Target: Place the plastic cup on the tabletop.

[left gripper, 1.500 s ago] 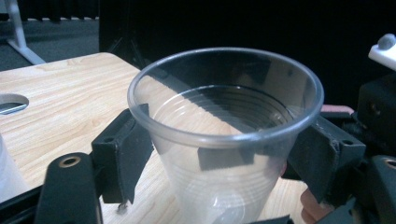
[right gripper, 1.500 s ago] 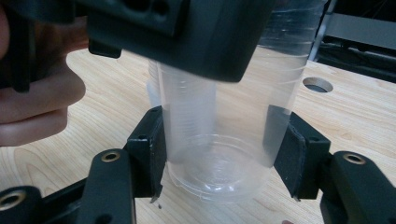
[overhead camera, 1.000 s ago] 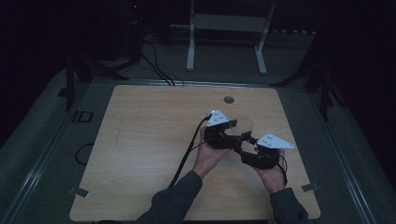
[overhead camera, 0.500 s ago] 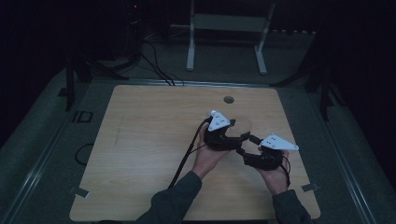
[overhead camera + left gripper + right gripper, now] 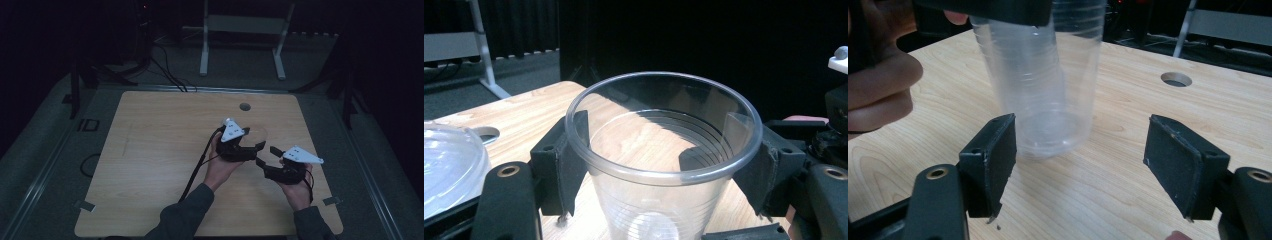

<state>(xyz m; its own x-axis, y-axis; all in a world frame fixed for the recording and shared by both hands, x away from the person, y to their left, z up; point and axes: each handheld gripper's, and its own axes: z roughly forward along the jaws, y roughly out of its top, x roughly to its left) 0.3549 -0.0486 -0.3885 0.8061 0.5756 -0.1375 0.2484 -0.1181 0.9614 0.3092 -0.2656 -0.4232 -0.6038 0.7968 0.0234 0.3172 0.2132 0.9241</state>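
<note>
Here one clear plastic cup is in play, along with two grippers and one round hole in the wooden surface. At the lower left of the left gripper view a second clear rounded piece shows, though what it is cannot be told. The left gripper grasps the cup just under its rim, one pad on each side, and carries it upright above the right middle of the surface. The right gripper sits just beside it, its jaws released and standing wide after just opening; in the right gripper view the cup's base hangs ahead of them, nearer the left pad, touching neither. The surface's left half lies bare, and its right edge runs near the right hand.
</note>
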